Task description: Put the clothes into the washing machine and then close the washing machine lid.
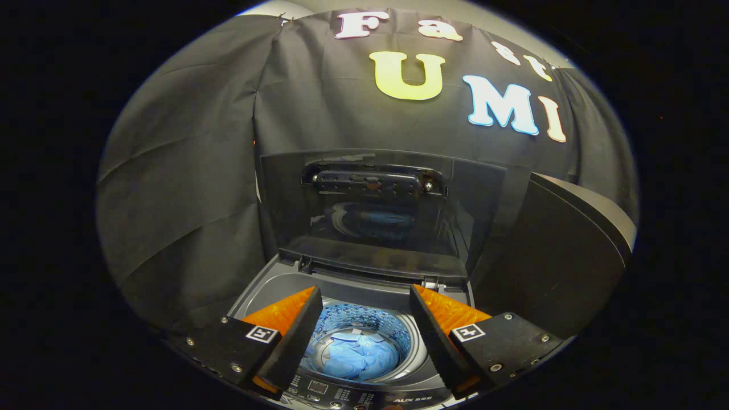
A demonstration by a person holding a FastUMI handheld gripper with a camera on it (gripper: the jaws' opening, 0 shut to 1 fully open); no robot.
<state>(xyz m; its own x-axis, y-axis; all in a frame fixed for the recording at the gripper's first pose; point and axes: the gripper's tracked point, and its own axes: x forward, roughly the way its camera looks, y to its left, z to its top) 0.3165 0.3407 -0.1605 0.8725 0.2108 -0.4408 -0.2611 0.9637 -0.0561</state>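
Item: top-loading washing machine (256, 296), lid raised, viewed from above and in front along the hand-held gripper (361, 336).

Left finger (285, 336): recorded at about 8 o'clock from the drum opening, poised over the machine's left front corner. Nothing is carried on it.

Drum (364, 322): seen between the two fingers and below them. A blue garment (361, 356) is found lying at the bottom of the drum, crumpled, with what appears to be a collar or folded edge at its 12 o'clock side; the fisheye distortion makes this uncertain. The garment is touched by neither finger.

Control panel (342, 393): located at 6 o'clock from the drum, along the front edge of the machine.

Lid (381, 210): located at 12 o'clock from the drum, standing upright on its rear hinge, with a dark handle fitting near its top edge. It is well apart from the fingers.

Right finger (438, 336): recorded at about 4 o'clock from the drum opening. Nothing is carried on it.

Gripper state: fingers spread wide, nothing held between them.

Dark panel (558, 256): noted at 3 o'clock from the machine, just beside it.

Progress: the loading step is judged complete, as clothing is already inside. The closing step is judged outstanding, since the lid is not yet lowered.
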